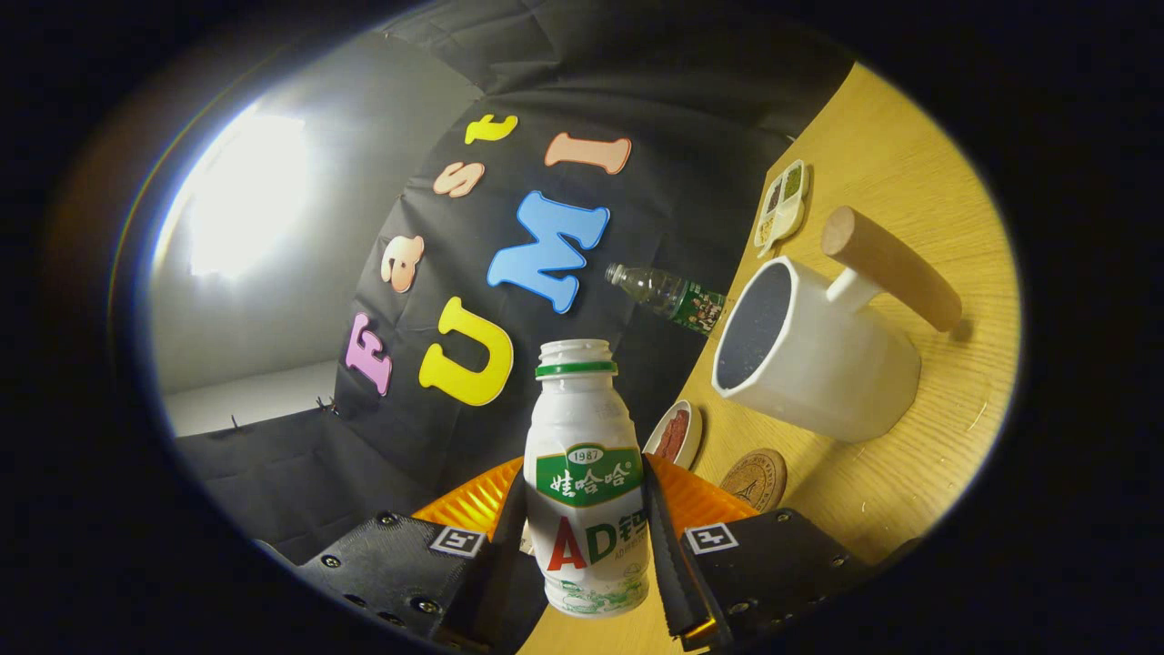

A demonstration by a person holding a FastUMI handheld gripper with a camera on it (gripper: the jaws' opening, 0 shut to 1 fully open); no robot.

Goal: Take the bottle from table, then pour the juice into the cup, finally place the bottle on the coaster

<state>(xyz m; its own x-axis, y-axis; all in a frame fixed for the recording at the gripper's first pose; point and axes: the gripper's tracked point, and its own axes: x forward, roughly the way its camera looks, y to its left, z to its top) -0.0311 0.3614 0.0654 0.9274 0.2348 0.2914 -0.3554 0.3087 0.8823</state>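
While the whole scene sat rolled hard to one side in the gripper view, the claw (585, 537) was pinching the small white juice bottle (587, 473), one finger pressed on each flank at label height. Holding it low on the body left the neck free, which suits pouring. Its cap was off, the mouth open above a green collar ring.

Tilt of the tabletop (909, 164) against the bottle suggests the pour was under way or about to start; no juice was visible leaving the mouth.

White cup (818, 355) with a wooden handle stood beyond the fingers, its opening facing the bottle, apart from it. Round cork coaster (755, 478) lay bare near the cup's base, just ahead of one finger, ready for the last step.

A small dish (675, 435), a clear water bottle (671, 296) and a divided tray (782, 206) lay further back.
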